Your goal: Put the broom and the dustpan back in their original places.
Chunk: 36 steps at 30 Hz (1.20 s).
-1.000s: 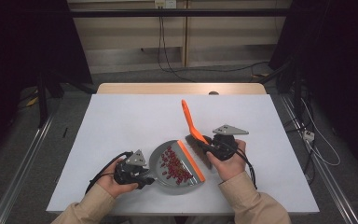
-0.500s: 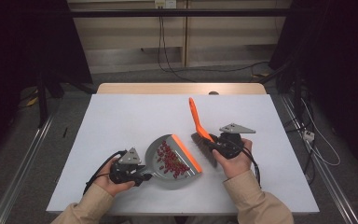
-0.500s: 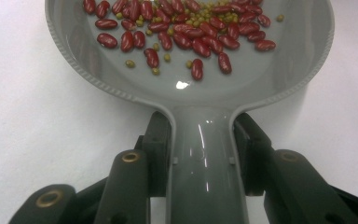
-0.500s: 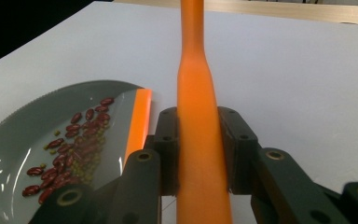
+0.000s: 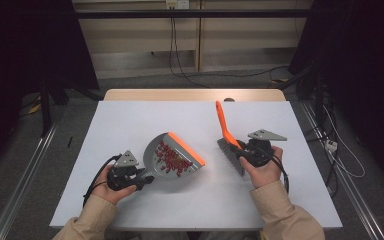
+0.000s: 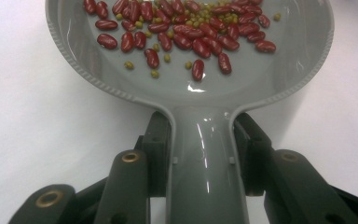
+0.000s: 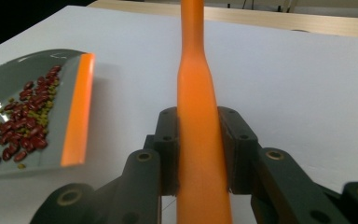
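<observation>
A grey dustpan (image 5: 172, 160) holding red kidney beans (image 6: 186, 32) is clamped by its handle in the left gripper (image 6: 203, 144); an orange-handled brush (image 5: 226, 132) is gripped by the right gripper (image 7: 199, 149) on the white table (image 5: 145, 120).

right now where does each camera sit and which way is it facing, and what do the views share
High view: fixed above the person's side, looking forward and down on the white table; both forearms enter from the bottom, with the left gripper and right gripper.
Left gripper view: rides the left gripper, looking along its jaws, shut on the handle of the grey dustpan.
Right gripper view: rides the right gripper, looking along its jaws, shut on the orange brush.
Shared: all three views show the dustpan and the red beans in it.
</observation>
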{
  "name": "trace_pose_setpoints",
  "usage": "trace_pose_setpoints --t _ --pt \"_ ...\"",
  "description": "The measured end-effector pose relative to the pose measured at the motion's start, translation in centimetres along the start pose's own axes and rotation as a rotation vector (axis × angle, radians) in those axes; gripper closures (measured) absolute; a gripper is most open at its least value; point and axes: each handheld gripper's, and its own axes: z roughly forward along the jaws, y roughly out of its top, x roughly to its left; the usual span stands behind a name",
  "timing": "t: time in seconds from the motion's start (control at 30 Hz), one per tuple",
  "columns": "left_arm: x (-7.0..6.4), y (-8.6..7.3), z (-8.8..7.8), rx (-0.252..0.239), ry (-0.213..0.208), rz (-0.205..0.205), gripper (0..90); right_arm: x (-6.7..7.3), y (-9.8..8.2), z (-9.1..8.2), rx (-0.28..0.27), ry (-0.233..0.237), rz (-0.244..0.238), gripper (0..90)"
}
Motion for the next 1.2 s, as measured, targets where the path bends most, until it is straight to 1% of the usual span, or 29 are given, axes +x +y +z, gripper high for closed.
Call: trace_pose_setpoints --t 0.03,0.1,0.13,0.2,0.23,0.3,0.33,0.37,0.4,0.43,0.47,0.5,0.57,0.63,0.67,0.7,0.73,0.8,0.87,0.9,0.93,0.97,1.0,1.1,1.2 --pt "0.3 0.0 -0.1 -0.004 -0.009 -0.010 63.2 -0.3 0.0 -0.2 -0.005 -0.006 0.001 71.4" --pt "0.6 -0.1 -0.2 -0.009 0.008 -0.026 63.2 -1.0 0.0 -0.6 -0.014 -0.015 0.010 71.4" --pt "0.8 -0.1 -0.3 -0.009 0.019 -0.028 63.2 -1.3 0.0 -0.9 -0.018 -0.021 0.013 71.4" --pt "1.1 -0.2 -0.5 -0.009 0.039 -0.039 63.3 -1.9 0.1 -1.3 -0.023 -0.042 0.009 71.4" --pt "1.3 -0.3 -0.5 -0.021 0.042 -0.059 63.3 -2.2 0.0 -1.5 -0.025 -0.048 0.009 71.4" --pt "1.7 -0.4 -0.6 -0.007 0.060 -0.058 63.3 -3.0 -0.1 -1.9 -0.025 -0.059 0.013 71.4" --pt "1.9 -0.5 -0.6 -0.009 0.069 -0.064 63.3 -3.4 -0.2 -2.0 -0.024 -0.064 0.017 71.4" --pt "2.1 -0.5 -0.6 -0.009 0.076 -0.078 63.3 -3.8 -0.2 -2.1 -0.024 -0.068 0.021 71.4" --pt "2.2 -0.6 -0.6 -0.014 0.096 -0.090 63.2 -4.1 -0.3 -2.3 -0.024 -0.078 0.022 71.4" --pt "2.5 -0.7 -0.8 -0.009 0.086 -0.100 63.2 -4.4 -0.4 -2.4 -0.023 -0.088 0.025 71.4" --pt "2.7 -0.8 -0.8 -0.020 0.095 -0.110 63.2 -4.8 -0.5 -2.5 -0.023 -0.096 0.029 71.4" --pt "2.9 -0.9 -0.9 -0.014 0.099 -0.113 63.2 -5.1 -0.6 -2.6 -0.025 -0.106 0.028 71.4" --pt "3.3 -1.0 -1.0 -0.014 0.123 -0.126 63.2 -5.7 -0.8 -2.8 -0.022 -0.126 0.033 71.4" --pt "3.7 -1.2 -1.2 -0.014 0.139 -0.145 63.2 -6.2 -1.0 -3.0 -0.020 -0.142 0.045 71.4" --pt "3.9 -1.3 -1.2 -0.013 0.145 -0.151 63.2 -6.5 -1.0 -3.0 -0.020 -0.150 0.041 71.4" --pt "4.0 -1.4 -1.2 -0.015 0.164 -0.161 63.2 -6.7 -1.1 -3.1 -0.019 -0.160 0.044 71.4" --pt "4.3 -1.5 -1.3 -0.008 0.159 -0.165 63.2 -6.9 -1.2 -3.1 -0.019 -0.170 0.047 71.4" --pt "4.6 -1.6 -1.4 -0.007 0.174 -0.176 63.2 -7.3 -1.3 -3.2 -0.016 -0.188 0.051 71.4" --pt "5.0 -1.7 -1.5 -0.002 0.184 -0.191 63.2 -7.6 -1.4 -3.3 -0.017 -0.193 0.059 71.4" --pt "5.1 -1.8 -1.4 -0.008 0.190 -0.203 63.2 -7.7 -1.4 -3.4 -0.018 -0.198 0.056 71.4" --pt "5.3 -1.9 -1.5 -0.006 0.204 -0.207 63.2 -7.8 -1.4 -3.4 -0.019 -0.203 0.058 71.4" --pt "5.5 -1.9 -1.5 -0.003 0.206 -0.220 63.2 -8.0 -1.5 -3.4 -0.019 -0.206 0.059 71.4" --pt "5.6 -2.0 -1.6 0.000 0.217 -0.225 63.2 -8.1 -1.5 -3.5 -0.017 -0.212 0.061 71.4" --pt "6.1 -2.1 -1.5 0.004 0.253 -0.249 63.2 -8.5 -1.6 -3.6 -0.018 -0.241 0.051 71.4" --pt "6.4 -2.2 -1.4 0.015 0.285 -0.274 63.2 -8.5 -1.8 -3.4 0.001 -0.257 0.031 71.4"
